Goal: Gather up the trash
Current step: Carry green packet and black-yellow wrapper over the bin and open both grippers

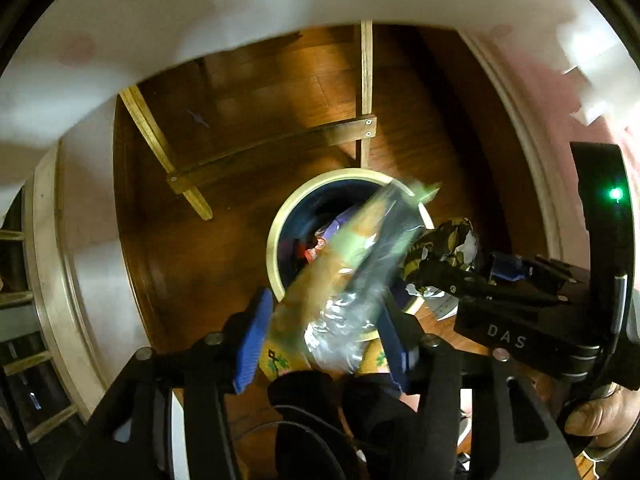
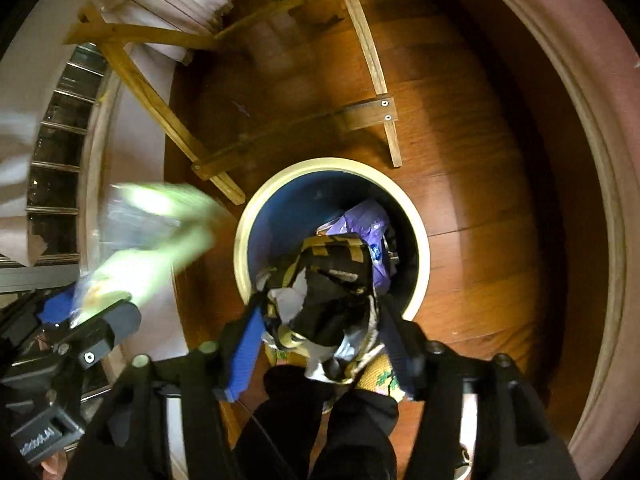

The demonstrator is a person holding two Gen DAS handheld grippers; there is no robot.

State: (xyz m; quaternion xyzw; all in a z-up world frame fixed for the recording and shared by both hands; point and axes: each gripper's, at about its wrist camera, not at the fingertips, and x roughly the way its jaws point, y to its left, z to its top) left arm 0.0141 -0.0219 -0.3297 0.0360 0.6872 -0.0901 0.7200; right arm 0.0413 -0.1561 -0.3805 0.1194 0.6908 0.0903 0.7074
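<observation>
Left wrist view: left gripper (image 1: 324, 320) is clamping a blurred green-and-clear wrapper (image 1: 352, 264) between its blue pads (image 1: 250, 340), holding it above the bin (image 1: 280, 220). The bin is sitting on the wood floor (image 1: 240, 80), cream rim, blue inside, purple trash already in it. Right gripper (image 1: 436, 260) is reaching in from the right, gripping a black-and-gold wrapper (image 1: 444, 240) over the bin's right edge. A wooden frame (image 1: 264, 152) is standing just behind the bin.

Right wrist view: right gripper (image 2: 320, 328) is pinching the black-and-gold wrapper (image 2: 328, 280), crumpled, hanging over the bin (image 2: 248, 216) opening. Purple bag (image 2: 368, 216) is lying inside. Left gripper (image 2: 84, 300) is at the left, holding the green wrapper (image 2: 152, 232), motion-blurred, left of the bin.
</observation>
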